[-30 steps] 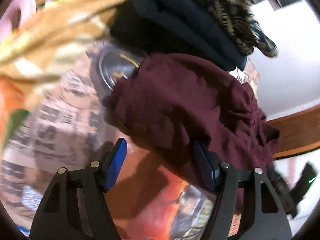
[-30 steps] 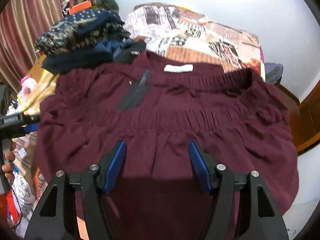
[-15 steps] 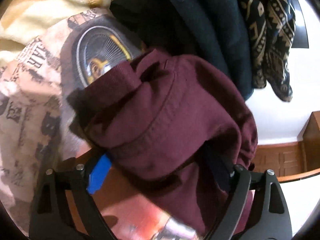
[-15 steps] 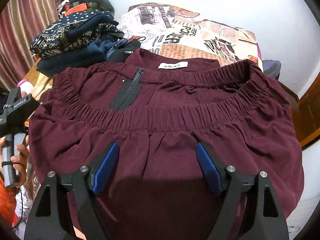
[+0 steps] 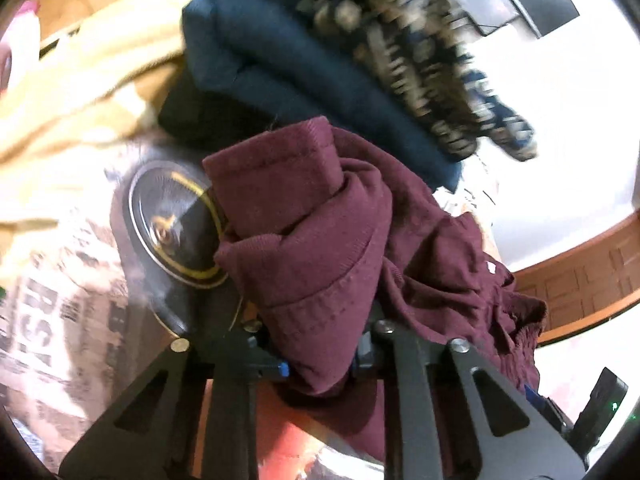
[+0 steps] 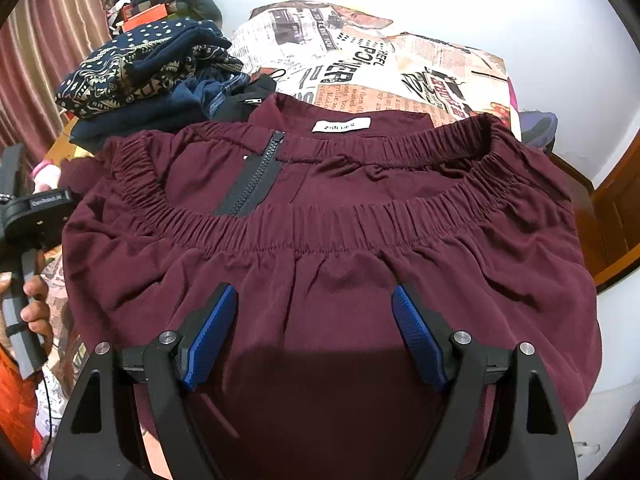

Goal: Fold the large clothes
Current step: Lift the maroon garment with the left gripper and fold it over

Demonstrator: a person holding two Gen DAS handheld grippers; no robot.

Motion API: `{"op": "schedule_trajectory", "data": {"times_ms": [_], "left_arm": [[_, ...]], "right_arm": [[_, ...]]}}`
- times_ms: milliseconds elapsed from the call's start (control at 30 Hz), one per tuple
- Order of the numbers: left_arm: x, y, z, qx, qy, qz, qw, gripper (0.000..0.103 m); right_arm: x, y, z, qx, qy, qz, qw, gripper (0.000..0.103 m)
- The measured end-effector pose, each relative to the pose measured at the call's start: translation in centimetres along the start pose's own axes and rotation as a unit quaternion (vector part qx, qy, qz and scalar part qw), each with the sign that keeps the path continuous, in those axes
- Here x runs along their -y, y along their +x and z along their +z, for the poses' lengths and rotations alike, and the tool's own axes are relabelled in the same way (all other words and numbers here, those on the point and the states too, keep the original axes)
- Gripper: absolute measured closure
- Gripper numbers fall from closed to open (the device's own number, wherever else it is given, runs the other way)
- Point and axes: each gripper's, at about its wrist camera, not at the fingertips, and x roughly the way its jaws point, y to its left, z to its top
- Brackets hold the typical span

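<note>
Left wrist: left gripper (image 5: 320, 364) closing, jaws clamped on maroon garment (image 5: 320, 248) hem; right gripper (image 6: 314, 332) jaws apart over its waistband (image 6: 360, 220), nothing gripped

Place: a bedroom in a home, by every sign.
Bed: a newspaper-print bedsheet (image 6: 384, 68) covers the surface and runs right up to the plain white wall (image 6: 480, 4).
Clothes: a folded stack of dark blue and patterned garments (image 6: 144, 76) sits on the sheet, with more jumbled things (image 6: 160, 0) behind it in the corner.
Window side: a striped maroon curtain (image 6: 44, 40) hangs at left.
Woodwork: brown panelled furniture (image 5: 588, 280) lines the edge.
</note>
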Motion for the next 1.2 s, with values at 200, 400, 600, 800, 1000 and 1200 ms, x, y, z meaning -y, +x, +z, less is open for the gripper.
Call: {"op": "schedule_trajectory", "data": {"times_ms": [200, 400, 600, 800, 1000, 1200], "left_arm": [[4.8, -6.3, 0.3, 0.063, 0.080, 0.000, 0.9948, 0.088], [9.9, -12.8, -0.9, 0.144, 0.172, 0.051, 0.9731, 0.088], [13.3, -16.2, -3.0, 0.191, 0.246, 0.103, 0.9446, 0.089], [16.4, -14.8, -5.0, 0.179, 0.279, 0.103, 0.9380, 0.089], [19.2, -13.6, -6.1, 0.182, 0.318, 0.094, 0.9258, 0.089], [24.7, -11.3, -7.6, 0.162, 0.355, 0.044, 0.9195, 0.090]], "right_arm": [[-0.6, -2.3, 0.3, 0.018, -0.014, 0.010, 1.000, 0.026], [-2.2, -4.8, 1.0, 0.052, -0.030, 0.055, 0.997, 0.026], [-5.5, -2.5, 0.4, 0.029, -0.059, 0.103, 0.993, 0.026], [-6.8, 2.8, -1.2, -0.043, -0.056, 0.133, 0.989, 0.025], [-2.9, -0.3, -0.2, -0.002, -0.024, 0.129, 0.991, 0.026], [4.2, -4.5, -0.3, 0.061, 0.048, 0.060, 0.995, 0.026]]}}
